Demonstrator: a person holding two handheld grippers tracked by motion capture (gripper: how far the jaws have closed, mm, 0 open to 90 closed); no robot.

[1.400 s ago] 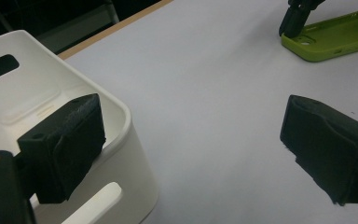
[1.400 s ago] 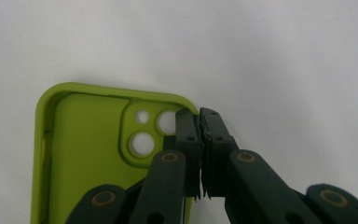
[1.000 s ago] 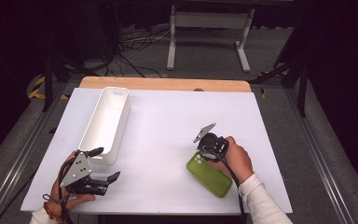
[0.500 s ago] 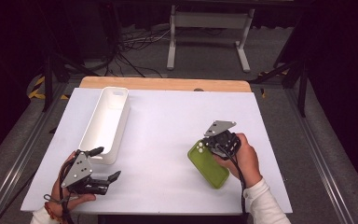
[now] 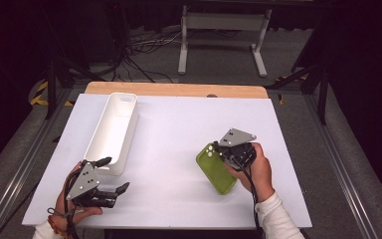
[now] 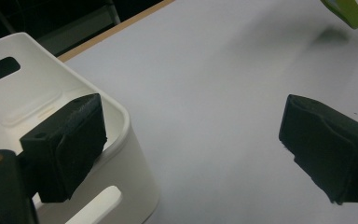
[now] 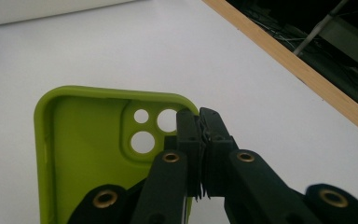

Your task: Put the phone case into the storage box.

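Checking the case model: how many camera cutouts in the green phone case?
3 cutouts, clustered in the green phone case corner beside the right gripper; its jaws may hide more.

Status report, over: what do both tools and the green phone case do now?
Right tool shut on green phone case edge, case tilted off the table. Left tool open, beside white bin. Nothing in the way between case and bin.
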